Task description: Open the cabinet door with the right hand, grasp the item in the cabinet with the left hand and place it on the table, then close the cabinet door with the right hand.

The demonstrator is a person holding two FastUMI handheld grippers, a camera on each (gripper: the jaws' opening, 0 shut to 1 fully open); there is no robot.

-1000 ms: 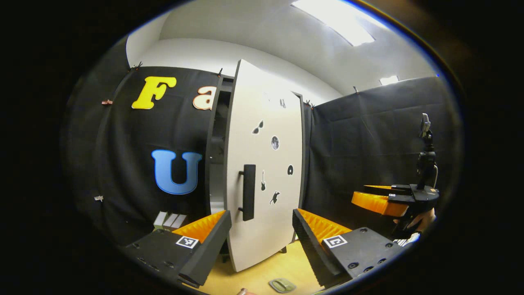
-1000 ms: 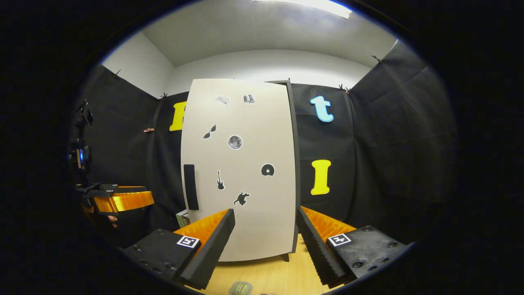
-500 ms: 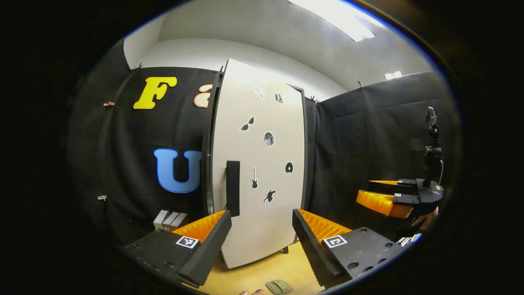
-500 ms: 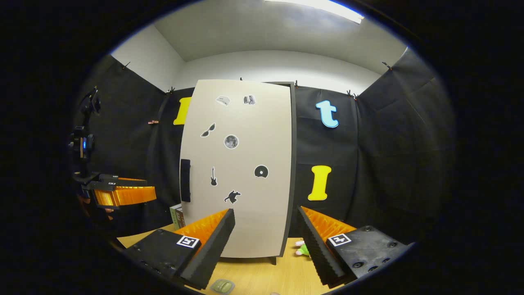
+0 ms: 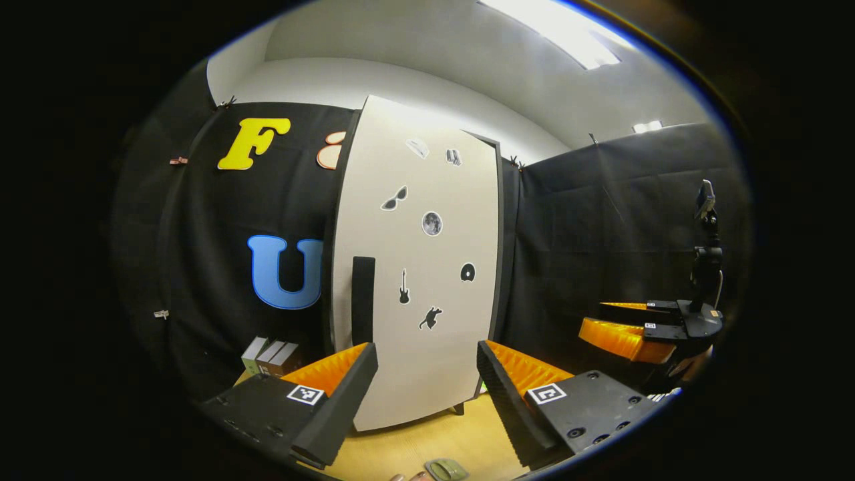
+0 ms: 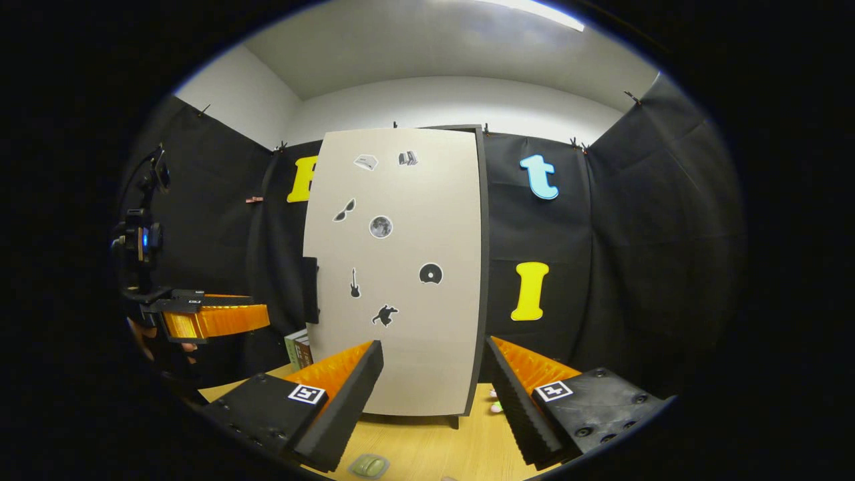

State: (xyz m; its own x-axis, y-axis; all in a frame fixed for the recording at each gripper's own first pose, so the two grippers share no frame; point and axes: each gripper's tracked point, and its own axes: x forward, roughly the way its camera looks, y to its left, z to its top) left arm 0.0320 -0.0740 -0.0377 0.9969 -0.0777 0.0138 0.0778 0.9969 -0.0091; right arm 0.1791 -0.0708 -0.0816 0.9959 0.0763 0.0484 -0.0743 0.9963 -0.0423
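Wooden table (image 6: 427, 447), cabinet door (image 6: 401, 267) flush shut, both grippers' fingers apart, empty.

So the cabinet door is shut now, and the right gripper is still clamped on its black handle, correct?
Not quite. The cabinet door is shut, but the right gripper is open and clear of the black handle, as the right gripper view shows.

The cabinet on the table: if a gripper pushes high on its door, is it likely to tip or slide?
The cabinet is tall and narrow and stands on small feet on the wooden table, so a high push would probably rock it. The smooth tabletop may also let it slide. Its flat door looks stiff.
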